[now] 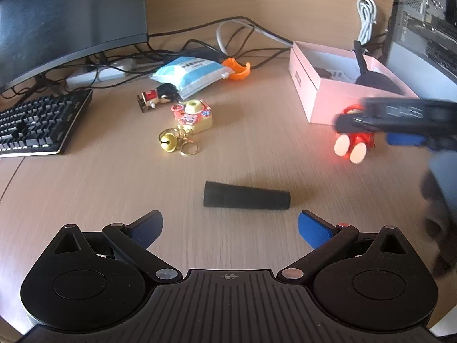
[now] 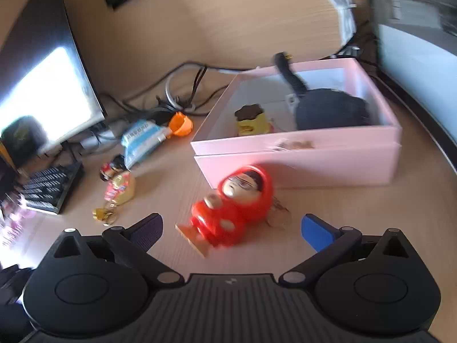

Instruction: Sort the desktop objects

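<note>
Desktop objects lie scattered on the light wooden surface (image 1: 257, 148). A red hooded toy figure (image 2: 237, 208) lies on its side near the front wall of the open pink cardboard box (image 2: 300, 165), which stands toward the far right corner. The right gripper (image 2: 231, 228) is held low and tilted down over this figure, its blue-padded fingers (image 2: 317, 233) spread wide, one on each side of the toy and not touching it. In the left wrist view the same gripper comes in from the right edge, blurred, just above the figure.

The left gripper (image 1: 230, 225) points forward along the surface, fingers (image 1: 312, 228) also spread apart and holding nothing. Just ahead of them lies a black tapered foam tube (image 1: 247, 198).

Farther back, near the middle, are a yellow toy camera keychain with a brass bell (image 1: 194, 117), a small wooden doll with black hair (image 1: 155, 97), a blue-and-white plastic packet (image 1: 190, 74) and an orange plastic ring piece (image 1: 237, 68). A black keyboard (image 1: 37, 123) sits at the left edge. Inside the box are a yellow figure with a brown top (image 2: 251, 120) and a dark round item (image 2: 331, 111).
</note>
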The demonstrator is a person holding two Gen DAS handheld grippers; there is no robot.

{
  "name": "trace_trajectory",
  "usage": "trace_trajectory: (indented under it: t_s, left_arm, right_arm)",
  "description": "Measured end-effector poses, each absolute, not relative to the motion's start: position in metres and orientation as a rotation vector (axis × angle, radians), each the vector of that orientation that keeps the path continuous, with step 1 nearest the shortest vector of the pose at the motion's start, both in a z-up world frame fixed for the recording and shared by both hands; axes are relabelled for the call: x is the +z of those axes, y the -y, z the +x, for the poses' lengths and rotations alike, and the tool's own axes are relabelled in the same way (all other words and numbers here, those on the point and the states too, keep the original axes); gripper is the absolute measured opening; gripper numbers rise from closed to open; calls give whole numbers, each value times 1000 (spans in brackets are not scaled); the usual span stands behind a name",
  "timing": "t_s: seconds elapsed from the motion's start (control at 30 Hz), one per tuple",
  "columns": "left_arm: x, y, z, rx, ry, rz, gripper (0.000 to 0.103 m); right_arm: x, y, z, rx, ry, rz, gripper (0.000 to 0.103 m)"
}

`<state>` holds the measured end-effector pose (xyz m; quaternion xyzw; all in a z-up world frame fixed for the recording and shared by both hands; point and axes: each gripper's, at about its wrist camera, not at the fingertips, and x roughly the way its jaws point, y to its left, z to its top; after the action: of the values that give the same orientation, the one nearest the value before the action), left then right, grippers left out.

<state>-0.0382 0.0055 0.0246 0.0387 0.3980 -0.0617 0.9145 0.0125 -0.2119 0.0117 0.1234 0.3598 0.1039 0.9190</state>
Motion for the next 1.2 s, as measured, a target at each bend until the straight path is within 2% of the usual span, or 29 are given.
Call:
trace_trajectory:
  t_s: [0.07, 0.1, 0.17, 0.23, 0.3, 0.4, 0.5, 0.63, 0.73, 1.03, 1.2]
  left_arm:
    - [24, -7, -40, -128, -819, 83, 103]
    - [24, -7, -41, -126, -817, 81, 103]
    - [24, -9, -41, -124, -814, 72, 103]
    - [24, -9, -41, -122, -814, 65, 103]
    - [23, -7, -39, -129, -816, 64, 103]
    - [21, -2, -36, -142, -817, 70, 103]
    - [19, 3, -33, -160, -813, 87, 103]
    - [14, 7, -28, -189, -813, 101, 103]
    - [10, 11, -25, -194, -811, 123, 103]
    - [6, 13, -21, -163, -815, 140, 103]
    - [7, 10, -25, -139, -798, 145, 103]
  right_arm:
    - [7, 203, 24, 208, -750, 232, 93]
    - [5, 200, 29, 225, -772, 223, 81]
    - [2, 202, 30, 258, -808, 218, 75]
    - [2, 208, 22, 269, -826, 199, 60]
    - [1, 218, 9, 243, -829, 162, 56]
    - [2, 235, -6, 223, -830, 149, 58]
    - [6, 246, -26, 217, -797, 137, 84]
    - [4, 246, -53, 262, -768, 95, 100]
    - [-5, 241, -62, 328, -798, 106, 103]
    - [-12, 231, -69, 288, -723, 122, 103]
    - [-12, 215, -68, 285, -769, -32, 103]
